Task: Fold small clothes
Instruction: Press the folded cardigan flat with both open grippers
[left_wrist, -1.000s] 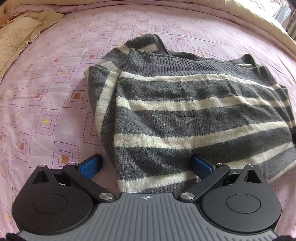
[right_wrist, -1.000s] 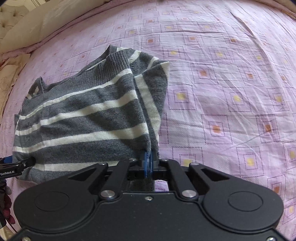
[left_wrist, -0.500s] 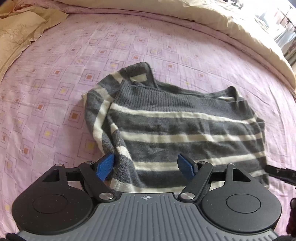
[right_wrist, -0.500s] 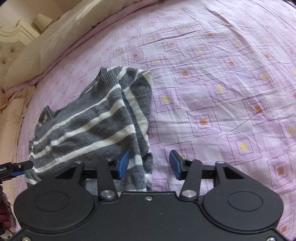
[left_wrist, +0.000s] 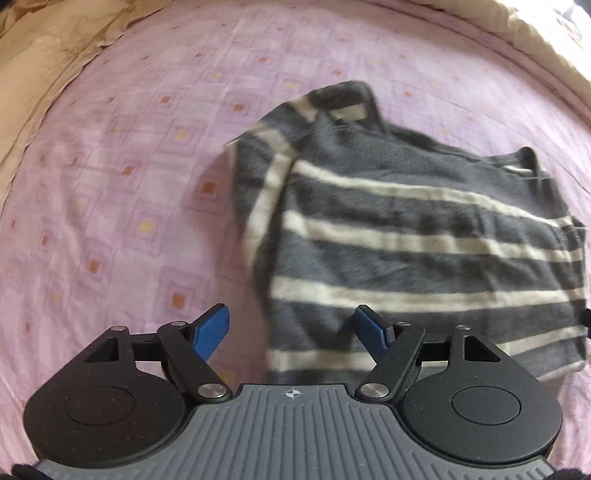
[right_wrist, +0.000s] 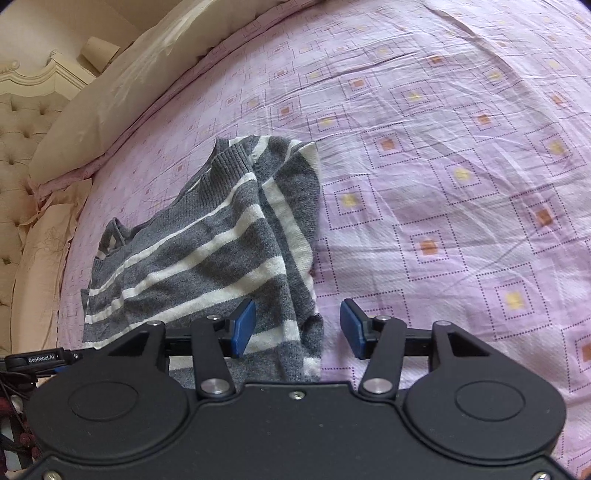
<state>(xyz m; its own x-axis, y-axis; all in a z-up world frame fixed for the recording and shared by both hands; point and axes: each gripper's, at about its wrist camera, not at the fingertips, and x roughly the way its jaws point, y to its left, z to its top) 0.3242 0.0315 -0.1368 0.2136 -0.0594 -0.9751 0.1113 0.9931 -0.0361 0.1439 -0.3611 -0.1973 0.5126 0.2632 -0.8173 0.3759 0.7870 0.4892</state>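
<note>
sweater (left_wrist: 424, 236) | folded, flat on bedsheet (left_wrist: 110, 184) | stripes along long axis

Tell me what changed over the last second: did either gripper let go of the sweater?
The right gripper, shut on the striped sweater a second ago, has opened and released it. The left gripper narrowed its jaws somewhat and pulled back, holding nothing. The sweater stays folded on the pink bedsheet.
</note>
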